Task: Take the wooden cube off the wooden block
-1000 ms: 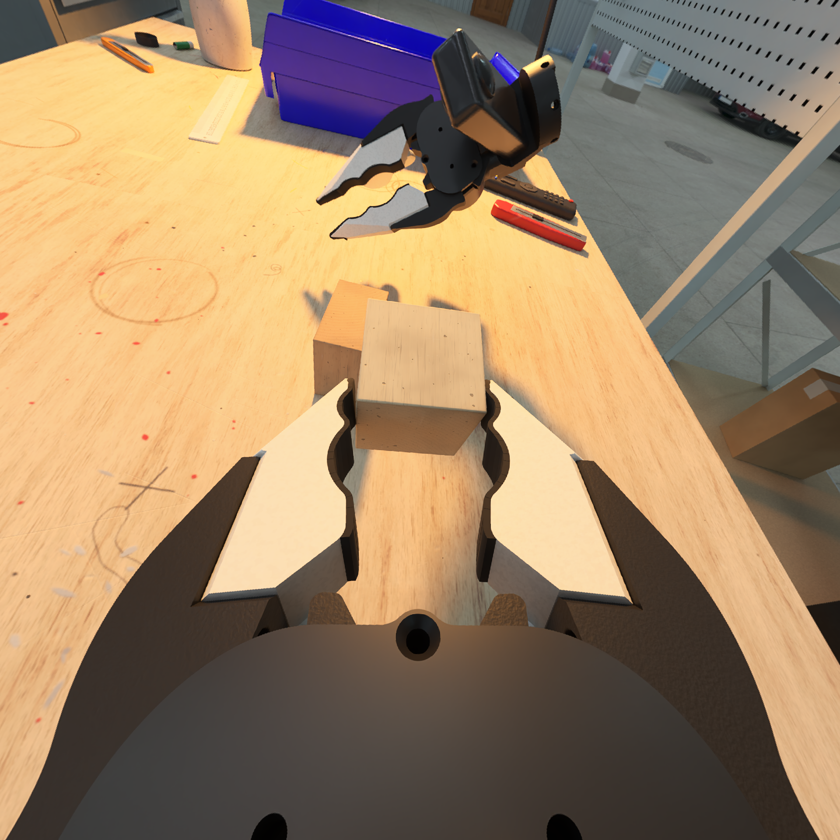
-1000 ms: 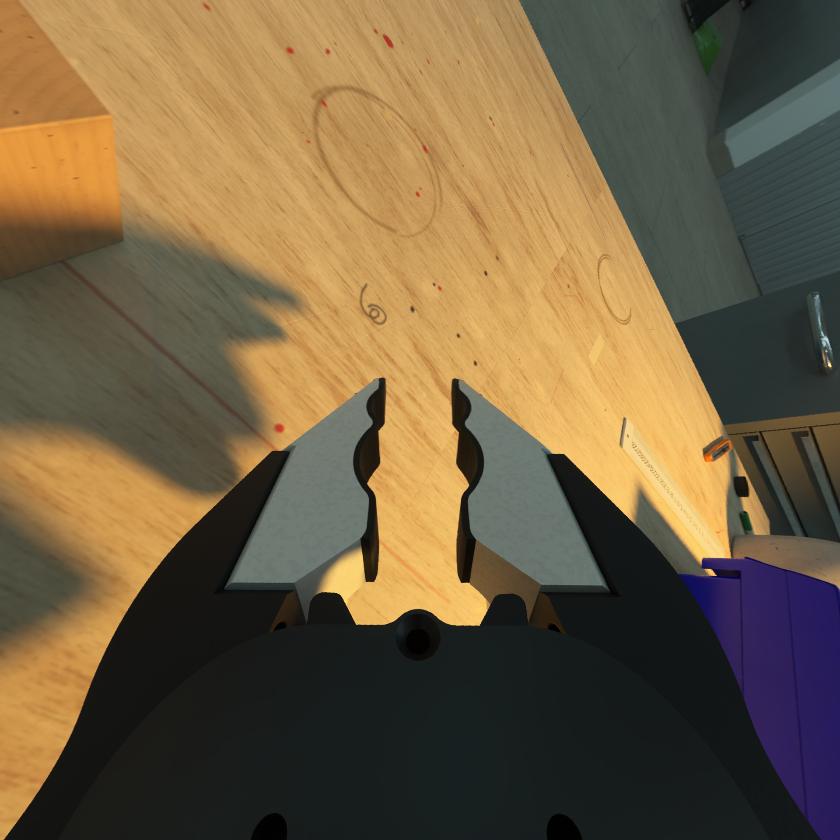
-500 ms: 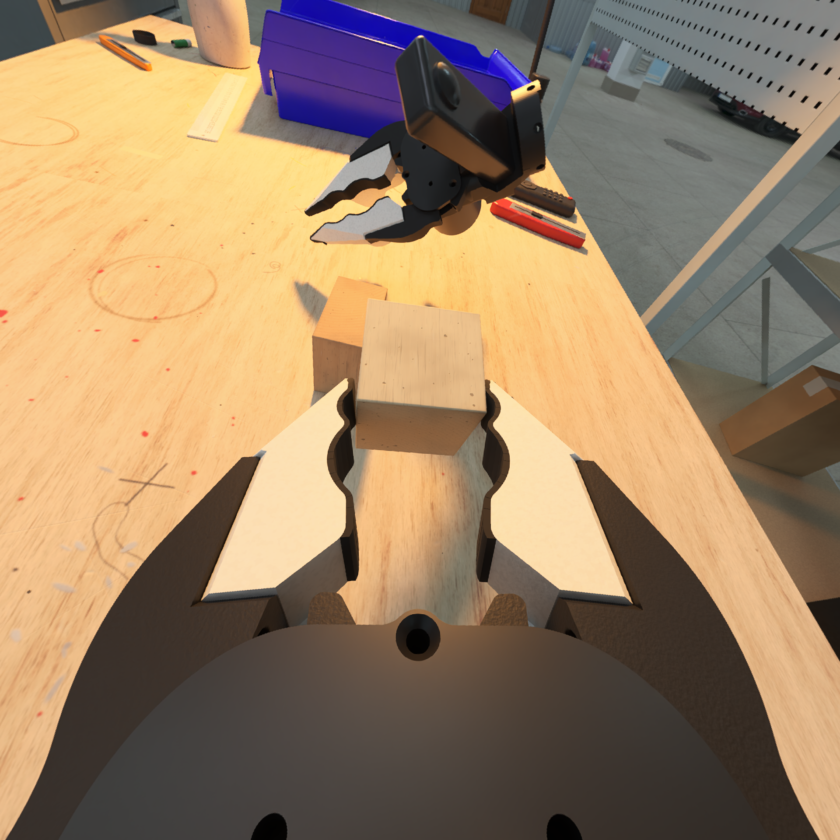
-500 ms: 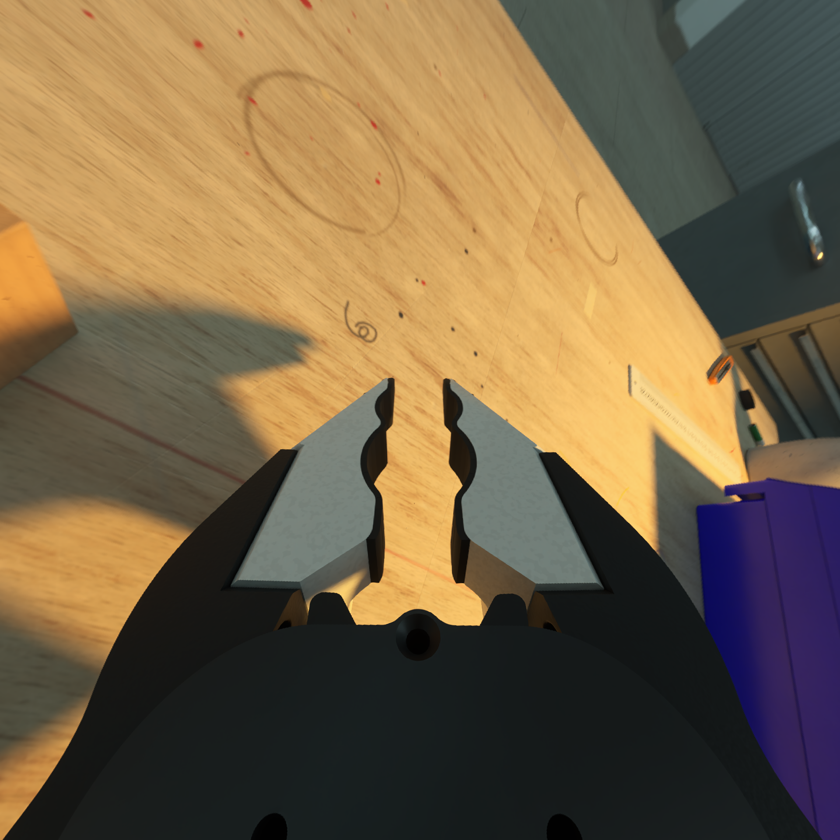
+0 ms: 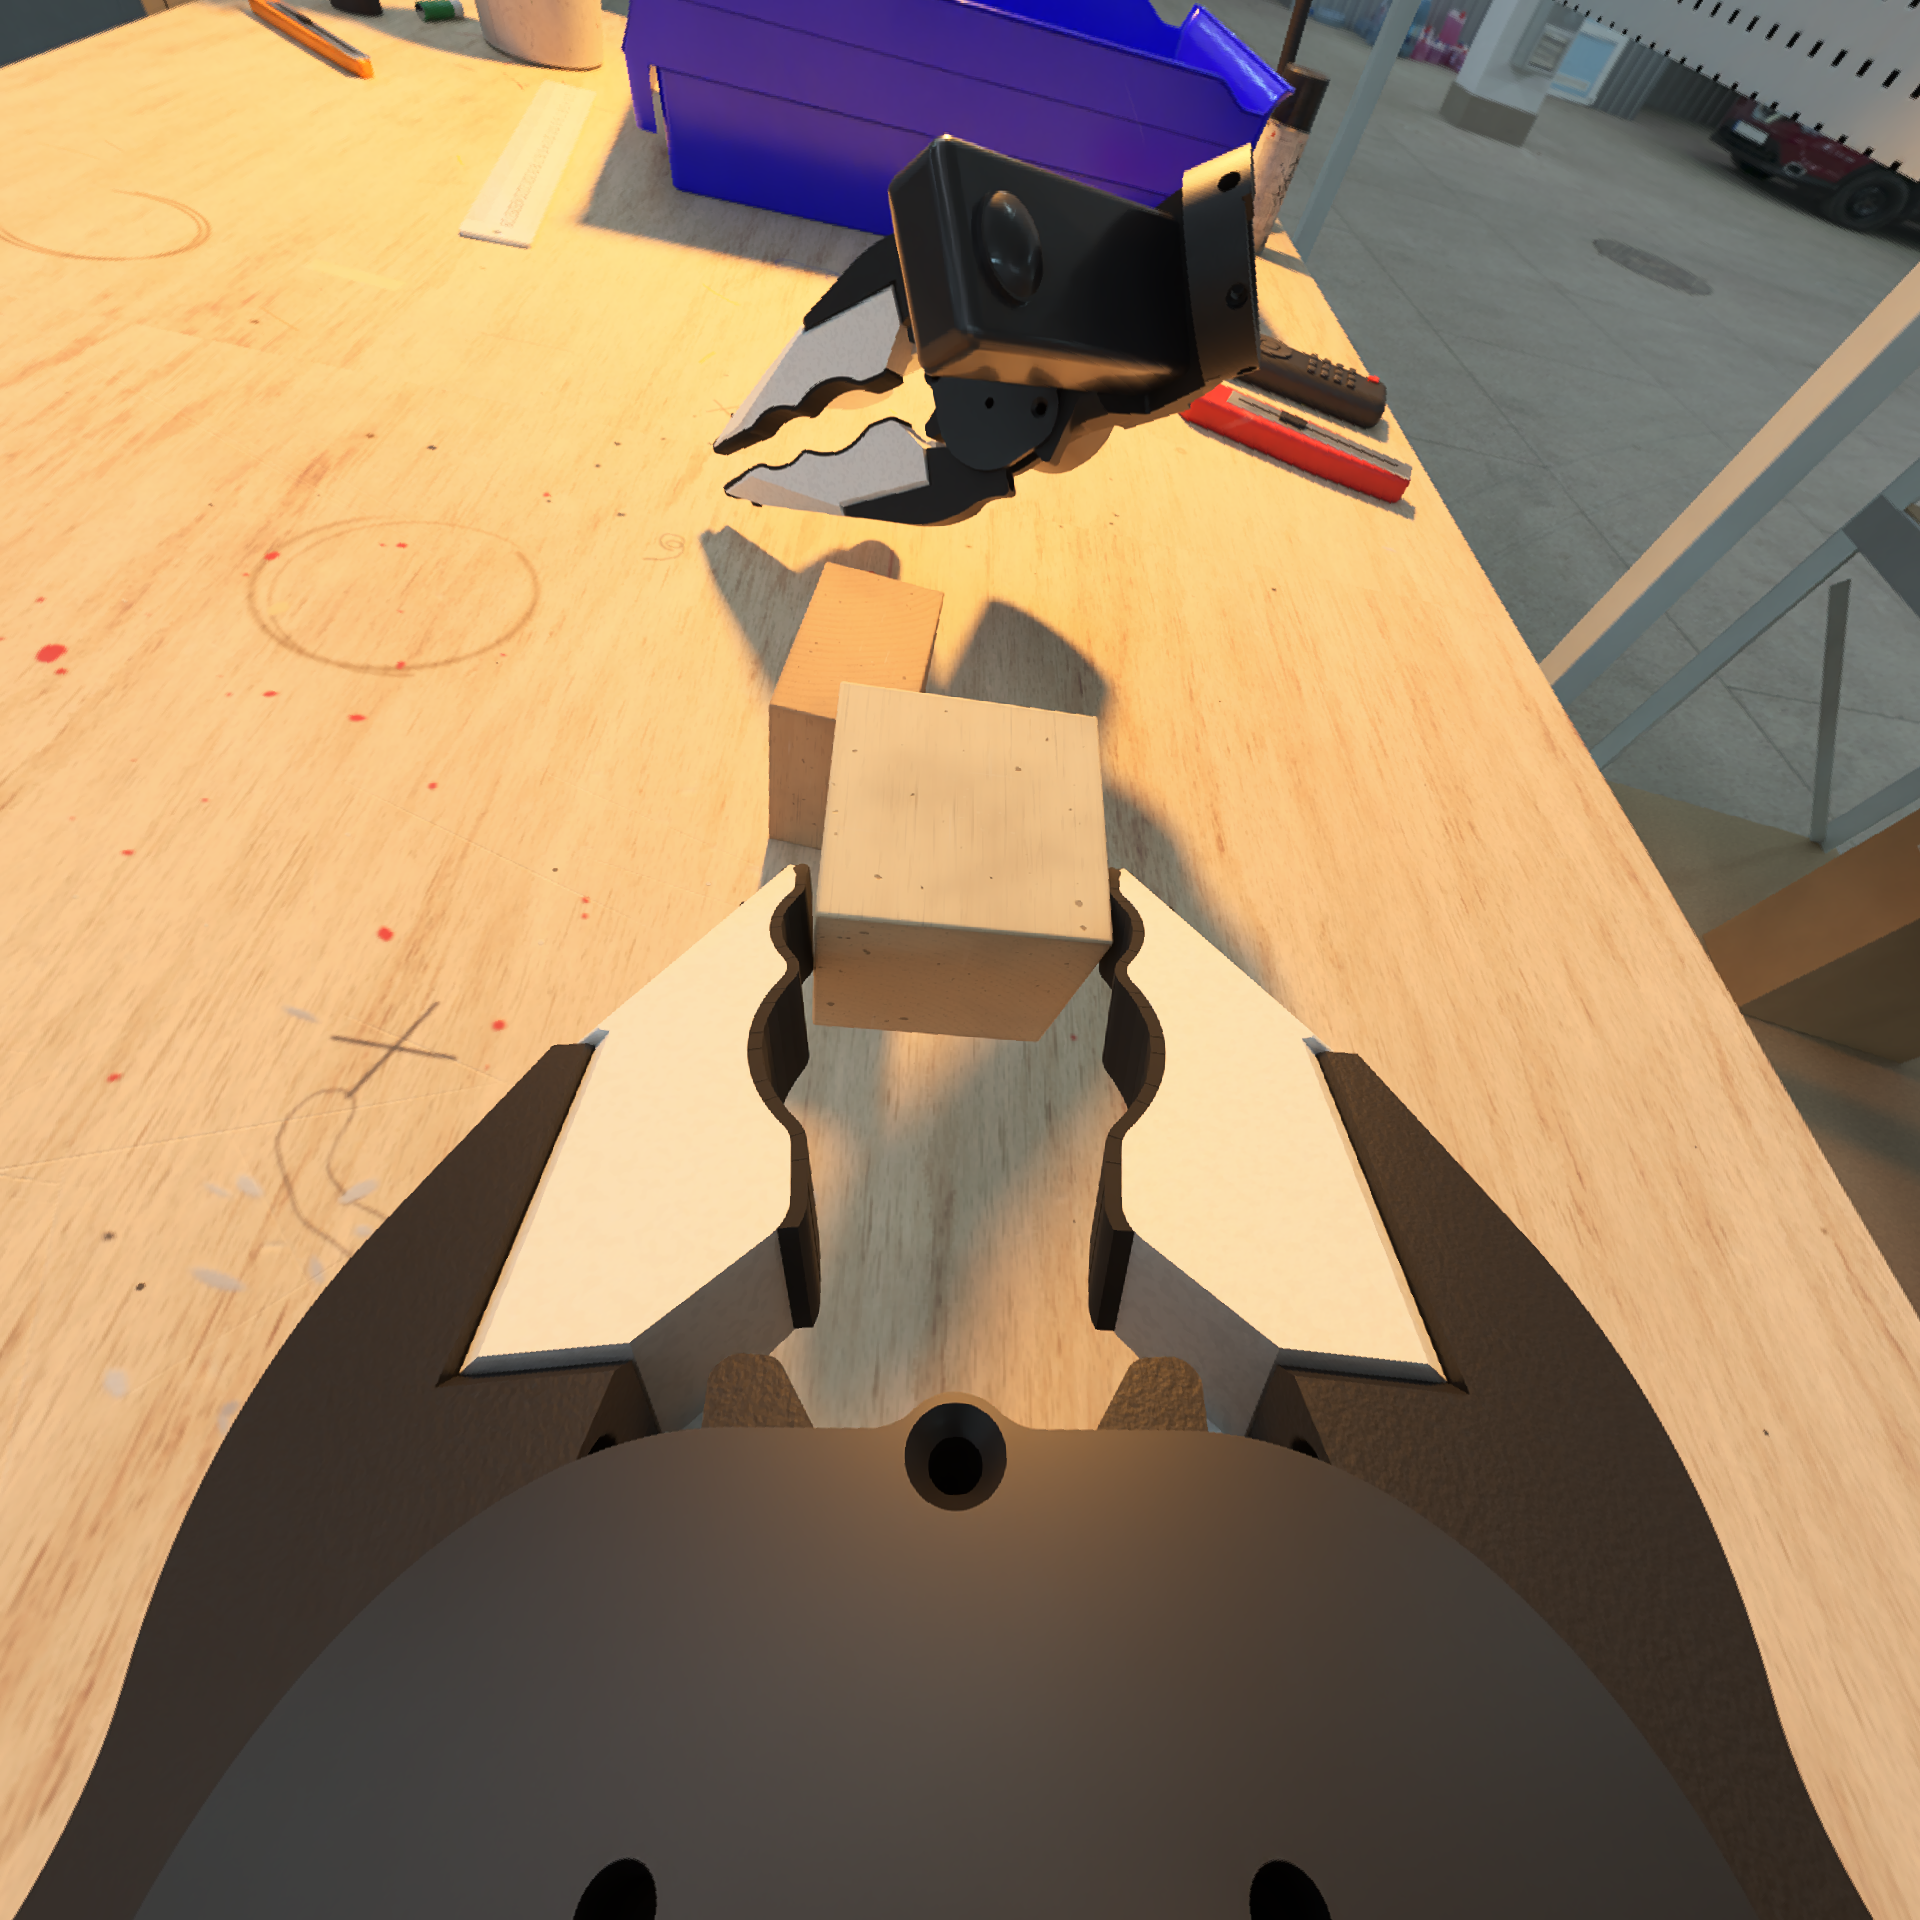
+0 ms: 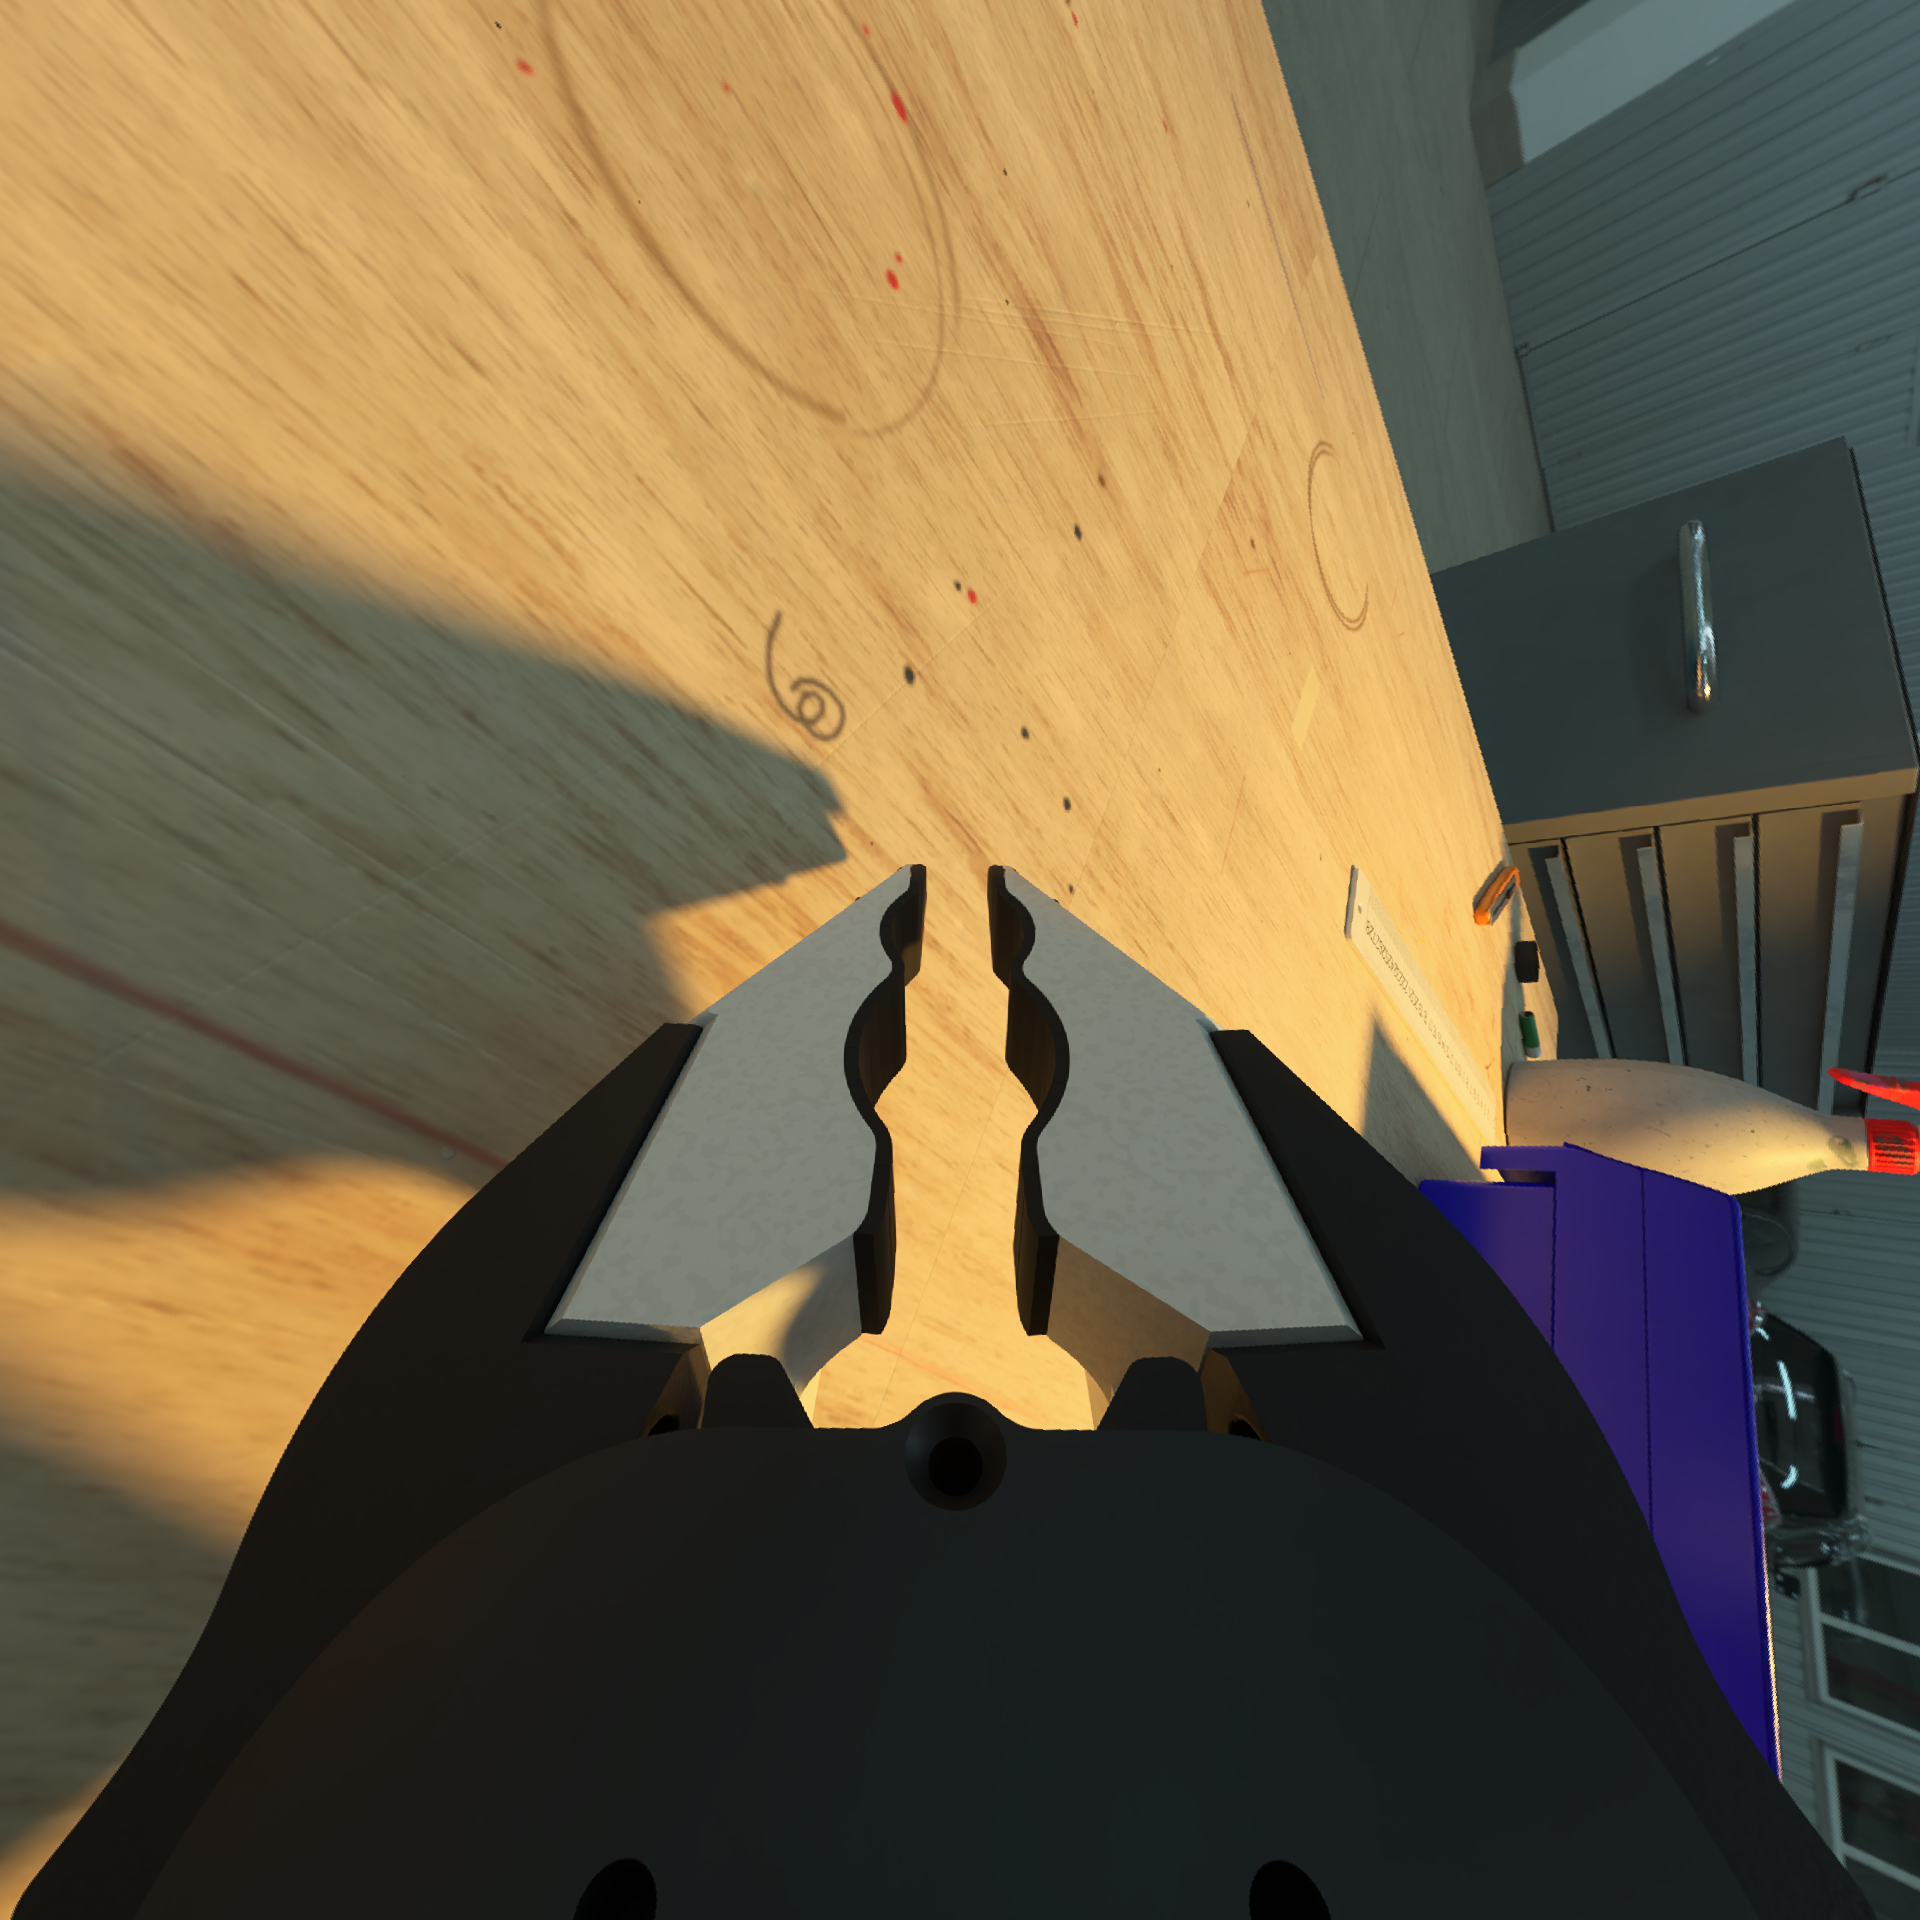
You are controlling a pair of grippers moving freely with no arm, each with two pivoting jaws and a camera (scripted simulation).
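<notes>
My left gripper is shut on the pale wooden cube and holds it in the air above the table. The darker wooden block stands on the table just beyond and a little left of the cube, apart from it. My right gripper hovers over the table beyond the block, pointing left. In the right wrist view it is empty, its jaws almost together with a narrow gap, above bare tabletop. Neither the cube nor the block shows in that view.
A blue bin stands at the back of the table. A red utility knife and a black remote lie near the right edge. A white ruler lies at the back left. A grey cabinet stands beyond the table.
My right gripper has risen and drawn back from the block while its jaws narrowed; the block has left its view. My left gripper keeps the cube and has barely moved.
</notes>
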